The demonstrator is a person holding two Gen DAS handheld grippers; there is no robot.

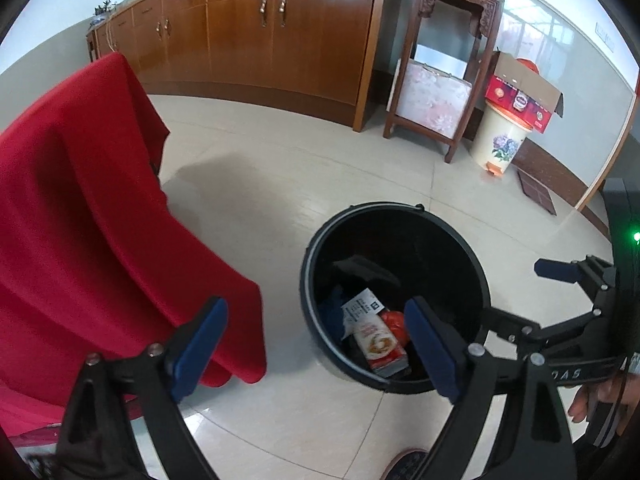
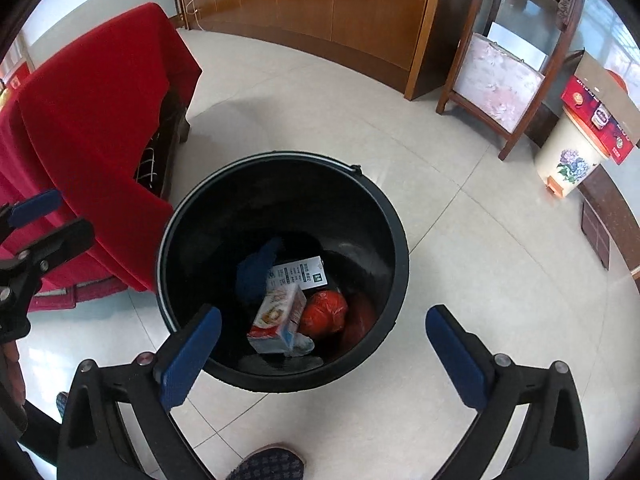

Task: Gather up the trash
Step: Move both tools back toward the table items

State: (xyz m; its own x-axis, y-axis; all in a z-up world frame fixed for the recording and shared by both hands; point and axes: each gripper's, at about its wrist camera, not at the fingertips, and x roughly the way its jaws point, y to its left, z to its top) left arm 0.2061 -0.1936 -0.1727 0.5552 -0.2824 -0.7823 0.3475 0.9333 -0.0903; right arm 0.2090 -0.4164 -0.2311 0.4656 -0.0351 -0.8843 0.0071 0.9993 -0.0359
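I see the black bin's [image 2: 280, 184] mouth wide open from above. Red cloth [image 2: 100, 120] crowds its left rim; the floor [image 2: 460, 240] right stays clear.

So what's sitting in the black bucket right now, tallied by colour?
Inside the black bucket, as far as the dark bottom shows:
White: 2, a carton and a printed box
Red: 1, a crumpled red wrapper
Blue: 1, a dark blue item
Total: 4
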